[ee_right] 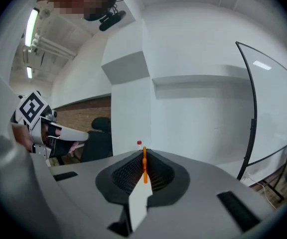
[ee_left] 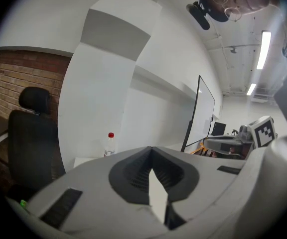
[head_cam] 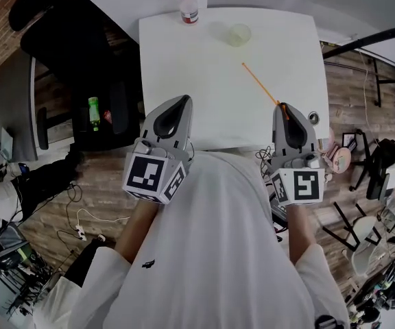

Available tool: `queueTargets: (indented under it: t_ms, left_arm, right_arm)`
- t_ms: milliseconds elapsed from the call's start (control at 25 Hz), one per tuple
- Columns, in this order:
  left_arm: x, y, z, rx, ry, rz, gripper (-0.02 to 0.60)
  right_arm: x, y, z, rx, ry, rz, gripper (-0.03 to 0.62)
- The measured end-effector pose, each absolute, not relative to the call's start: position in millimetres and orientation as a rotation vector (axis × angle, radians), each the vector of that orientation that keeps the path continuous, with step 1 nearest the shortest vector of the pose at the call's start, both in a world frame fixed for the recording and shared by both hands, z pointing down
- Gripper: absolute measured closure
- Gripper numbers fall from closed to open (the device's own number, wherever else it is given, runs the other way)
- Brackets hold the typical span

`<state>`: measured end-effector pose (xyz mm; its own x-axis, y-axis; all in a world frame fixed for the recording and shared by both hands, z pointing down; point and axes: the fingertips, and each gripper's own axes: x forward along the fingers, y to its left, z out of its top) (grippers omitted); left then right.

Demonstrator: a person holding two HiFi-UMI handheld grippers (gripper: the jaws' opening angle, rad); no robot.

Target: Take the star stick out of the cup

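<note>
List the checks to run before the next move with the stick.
1. Right gripper holds the stick: ok, fingers closed on its near end.
2. Stick out of the cup: ok, it lies apart from the cup.
3. Cup standing on the table: ok.
4. Left gripper free: ok, fingers together, nothing between them.
5. Bottle away from the stick: ok.
6. Star on the stick's far end intact: cannot tell, too small.

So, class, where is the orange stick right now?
In the head view the orange stick is out of the clear cup, clamped in the right gripper at the right, slanting over the white table towards it.
</note>
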<state>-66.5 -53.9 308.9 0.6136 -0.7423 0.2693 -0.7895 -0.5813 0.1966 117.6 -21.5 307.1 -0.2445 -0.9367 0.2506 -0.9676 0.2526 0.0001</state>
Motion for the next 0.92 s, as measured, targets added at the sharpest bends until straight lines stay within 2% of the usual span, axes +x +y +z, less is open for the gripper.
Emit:
queueTargets:
  t_ms: [920]
  left_arm:
    - [-30,-31,311,2.58,-1.162,0.249,0.568]
  right_arm:
    - [132,5,296,1.809,-2.344,0.193,0.576]
